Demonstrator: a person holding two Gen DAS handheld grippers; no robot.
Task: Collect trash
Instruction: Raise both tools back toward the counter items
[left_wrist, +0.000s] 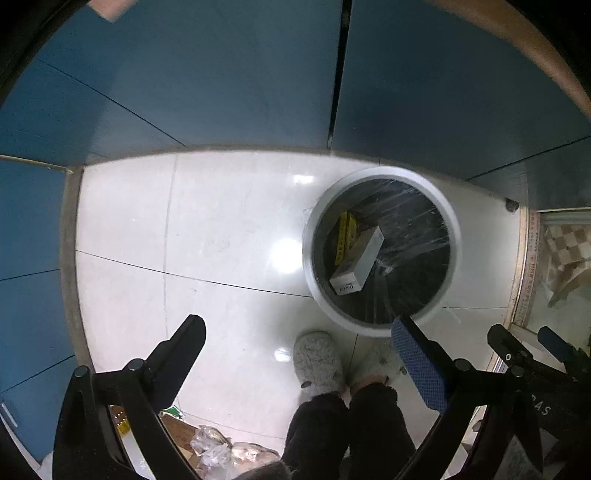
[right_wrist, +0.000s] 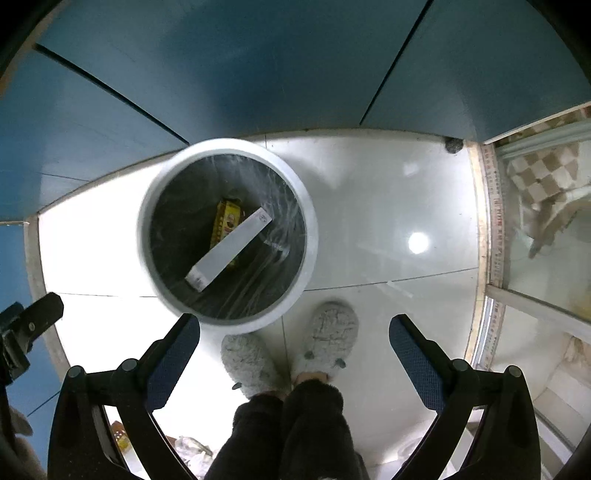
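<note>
Both jaws spread, left gripper (left_wrist: 295, 354) and right gripper (right_wrist: 295, 347) empty above the bin (right_wrist: 147, 236). Two boxes lie inside. Fetch the crumpled wrappers (left_wrist: 216, 448) next, pinching gently.

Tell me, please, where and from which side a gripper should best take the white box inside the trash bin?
Probably the raised upper end of the white box, from straight above. It leans tilted over the yellow box deep in the bin, so the wall blocks side approaches. Close the fingers across its narrow thickness.
</note>
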